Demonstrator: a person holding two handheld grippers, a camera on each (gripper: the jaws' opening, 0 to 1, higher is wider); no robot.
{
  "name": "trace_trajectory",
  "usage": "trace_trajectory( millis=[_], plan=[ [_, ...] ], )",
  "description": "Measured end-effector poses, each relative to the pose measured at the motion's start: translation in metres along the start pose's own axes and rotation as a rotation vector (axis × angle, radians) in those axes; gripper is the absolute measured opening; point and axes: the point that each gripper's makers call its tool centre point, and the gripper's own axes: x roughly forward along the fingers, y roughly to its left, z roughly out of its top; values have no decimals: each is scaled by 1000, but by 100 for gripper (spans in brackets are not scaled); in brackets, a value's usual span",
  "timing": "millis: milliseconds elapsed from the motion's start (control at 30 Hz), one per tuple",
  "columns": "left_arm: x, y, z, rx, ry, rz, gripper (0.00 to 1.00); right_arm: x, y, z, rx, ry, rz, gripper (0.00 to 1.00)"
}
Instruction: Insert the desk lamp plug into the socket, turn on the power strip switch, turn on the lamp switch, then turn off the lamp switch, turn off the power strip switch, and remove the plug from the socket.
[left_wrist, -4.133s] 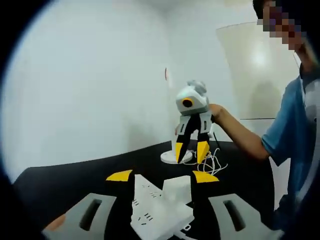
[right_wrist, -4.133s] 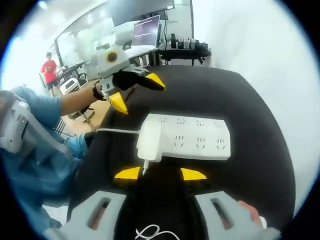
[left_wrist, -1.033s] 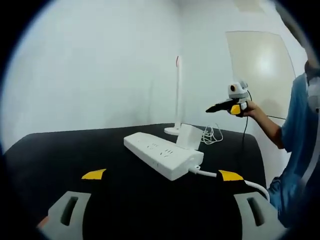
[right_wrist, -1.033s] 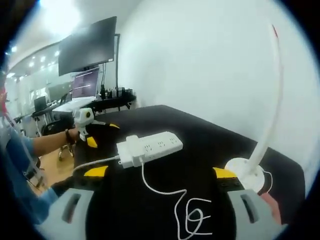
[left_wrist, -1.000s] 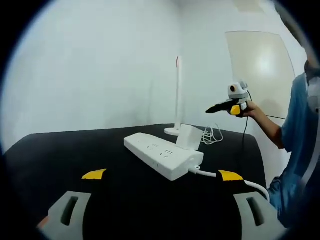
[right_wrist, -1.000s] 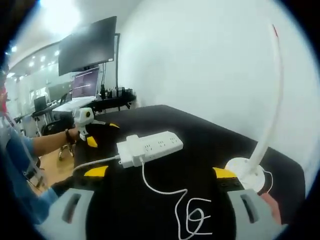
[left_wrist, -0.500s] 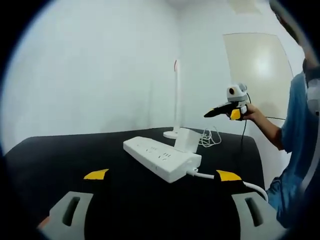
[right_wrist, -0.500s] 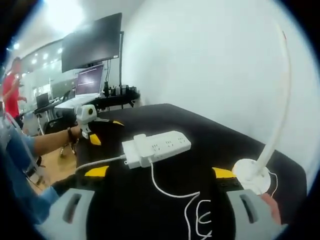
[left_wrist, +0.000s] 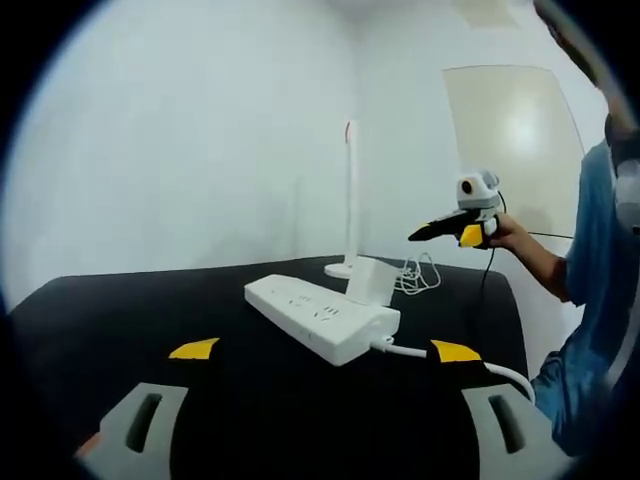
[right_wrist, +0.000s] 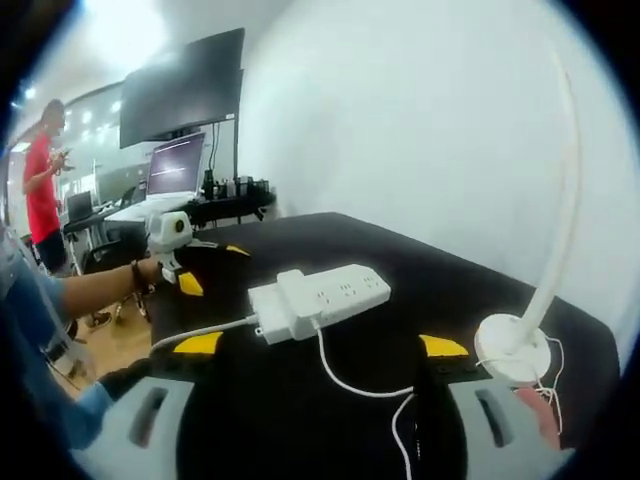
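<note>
Nearest, the left gripper (left_wrist: 316, 350) hovers above the black desk (left_wrist: 120, 310) with its yellow-tipped jaws spread wide, grasping nothing. Just beyond lies the white power strip (left_wrist: 320, 318), its own cable trailing off the near end, with the lamp's white plug (left_wrist: 370, 281) seated in a socket. Behind stands the desk lamp (left_wrist: 350, 200), its cord coiled beside the base. Likewise, the right gripper (right_wrist: 320, 345) is released, jaws apart over the desk; further off, a monitor (right_wrist: 185, 90) and a person in red (right_wrist: 42, 190).
</note>
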Motion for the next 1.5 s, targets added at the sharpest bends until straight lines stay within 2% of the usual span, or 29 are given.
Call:
trace_trajectory(
  millis=[200, 367, 700, 1000, 1300, 1500],
  plan=[
    [-1, 0, 0, 2, -3, -4, 79, 6, 11, -5, 4, 3, -8, 76],
    [-1, -2, 0, 6, 0, -7, 78, 7, 7, -7, 45, -22, -26, 76],
    [-1, -2, 0, 11, 0, -11, 78, 16, 17, -14, 105, -51, -28, 74],
    [0, -2, -1, 18, 4, -10, 77, 26, 32, -18, 105, -67, -42, 72],
    [-1, -4, -1, 21, 0, -11, 77, 35, 46, -15, 148, -109, -20, 70],
    [0, -4, -1, 24, 2, -13, 77, 49, 59, -24, 165, -86, -4, 69]
  ],
)
